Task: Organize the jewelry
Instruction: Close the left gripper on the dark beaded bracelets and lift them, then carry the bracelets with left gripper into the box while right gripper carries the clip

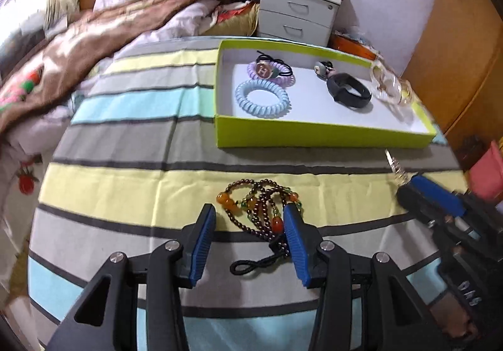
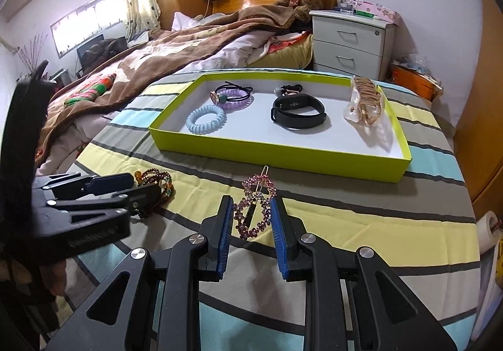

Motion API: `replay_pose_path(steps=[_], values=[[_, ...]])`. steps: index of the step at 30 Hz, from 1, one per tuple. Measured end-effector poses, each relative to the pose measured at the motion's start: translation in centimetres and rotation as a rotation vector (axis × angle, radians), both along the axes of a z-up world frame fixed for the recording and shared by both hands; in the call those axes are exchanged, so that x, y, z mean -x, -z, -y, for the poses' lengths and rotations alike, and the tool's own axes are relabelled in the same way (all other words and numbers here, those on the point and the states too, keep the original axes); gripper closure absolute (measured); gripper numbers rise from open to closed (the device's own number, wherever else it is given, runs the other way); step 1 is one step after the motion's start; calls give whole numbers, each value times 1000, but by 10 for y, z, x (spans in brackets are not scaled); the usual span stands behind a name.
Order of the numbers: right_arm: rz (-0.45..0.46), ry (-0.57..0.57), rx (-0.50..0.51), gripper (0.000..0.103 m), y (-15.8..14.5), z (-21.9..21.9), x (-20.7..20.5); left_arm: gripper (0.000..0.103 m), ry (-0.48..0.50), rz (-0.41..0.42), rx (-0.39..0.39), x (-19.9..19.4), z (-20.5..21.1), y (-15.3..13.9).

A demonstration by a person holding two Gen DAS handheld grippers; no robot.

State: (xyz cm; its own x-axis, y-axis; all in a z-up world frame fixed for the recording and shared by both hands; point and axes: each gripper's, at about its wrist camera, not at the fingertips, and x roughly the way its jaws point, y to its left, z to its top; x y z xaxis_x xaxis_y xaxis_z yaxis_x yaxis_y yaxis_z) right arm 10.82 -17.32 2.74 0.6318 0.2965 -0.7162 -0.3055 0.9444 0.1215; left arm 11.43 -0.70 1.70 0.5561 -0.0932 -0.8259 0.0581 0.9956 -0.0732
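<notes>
— Lying on the striped cloth: dark brown bead necklace with amber stones, left gripper spread around it?
— Yes. Pink rhinestone heart hair clip sits between the right gripper, also spread.

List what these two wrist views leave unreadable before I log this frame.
- Beaded bracelet, right wrist view: mostly hidden behind the left gripper.
- Pink hair clip, left wrist view: only its tip shows past the right gripper.
- Small dark item in the green box: too small to identify.
</notes>
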Motion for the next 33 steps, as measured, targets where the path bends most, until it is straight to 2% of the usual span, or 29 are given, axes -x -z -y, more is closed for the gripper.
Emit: replay_pose_path(steps=[5, 8, 11, 13, 16, 22, 24, 33], values=[[2, 1, -6, 78, 0, 3, 0, 56, -3, 13, -40, -2, 0, 0], [1, 2, -11, 78, 0, 4, 1, 67, -22, 17, -79, -4, -2, 0], [2, 4, -14, 78, -1, 4, 1, 76, -31, 22, -77, -4, -5, 0], [3, 3, -14, 78, 0, 5, 1, 84, -38, 22, -66, -5, -9, 0], [4, 4, -14, 78, 0, 5, 1, 86, -47, 21, -36, -6, -14, 0], [4, 5, -13, 78, -1, 5, 1, 90, -43, 35, -34, -3, -14, -5], [7, 8, -13, 78, -2, 5, 1, 95, -42, 37, -21, -3, -15, -7], [14, 14, -15, 78, -5, 6, 1, 95, -16, 72, 58, 3, -19, -22]])
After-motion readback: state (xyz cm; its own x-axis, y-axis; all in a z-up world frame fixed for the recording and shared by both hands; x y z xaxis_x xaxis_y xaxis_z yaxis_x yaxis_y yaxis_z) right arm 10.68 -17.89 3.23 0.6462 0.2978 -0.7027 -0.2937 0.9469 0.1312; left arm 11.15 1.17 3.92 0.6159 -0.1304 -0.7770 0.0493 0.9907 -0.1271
